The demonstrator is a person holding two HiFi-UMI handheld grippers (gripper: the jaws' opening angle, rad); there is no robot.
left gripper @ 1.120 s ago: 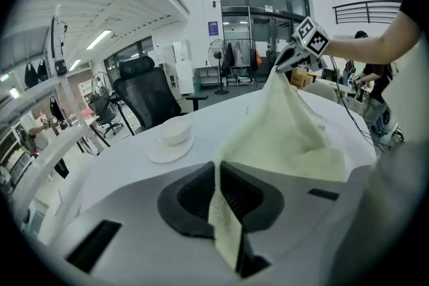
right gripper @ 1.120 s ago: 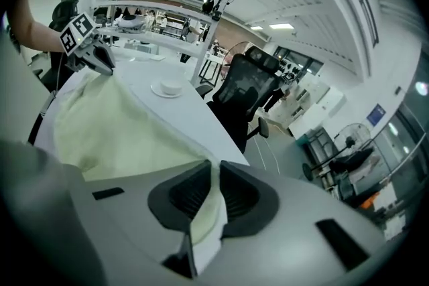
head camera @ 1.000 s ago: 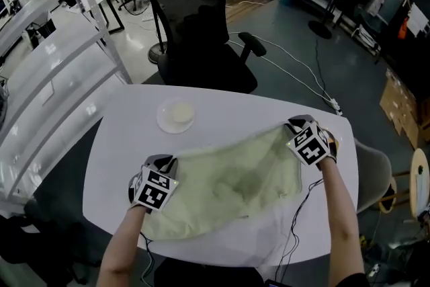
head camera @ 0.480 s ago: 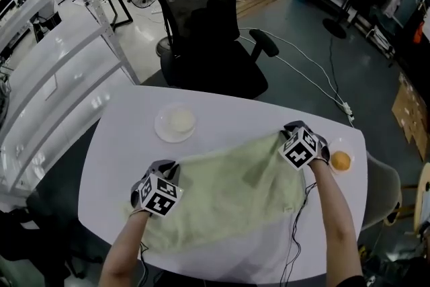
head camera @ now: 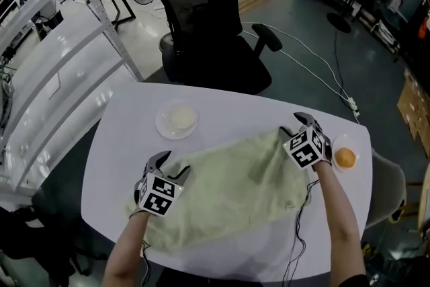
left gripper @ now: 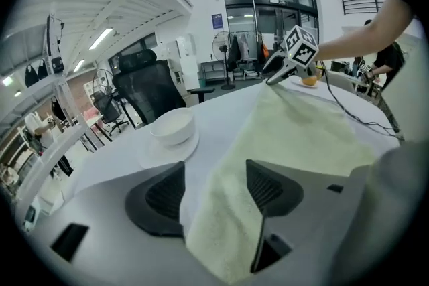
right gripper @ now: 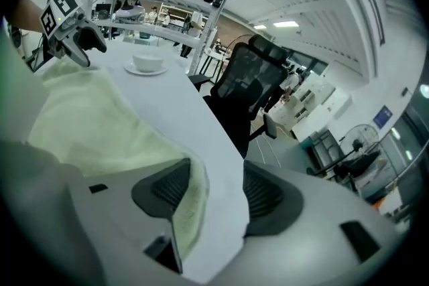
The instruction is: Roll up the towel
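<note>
Three cameras, one white rounded table (head camera: 222,104)
Head view looks steeply down; the gripper views ride low and close — left from nine o'clock of the pale green terry towel (head camera: 235,185), right from two o'clock — all three sharing it.

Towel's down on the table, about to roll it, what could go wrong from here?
The left gripper and right gripper jaws have just been opening with corners of the towel between them; pulling away could drag a corner askew. The orange sits close beside the right gripper and might get knocked.
</note>
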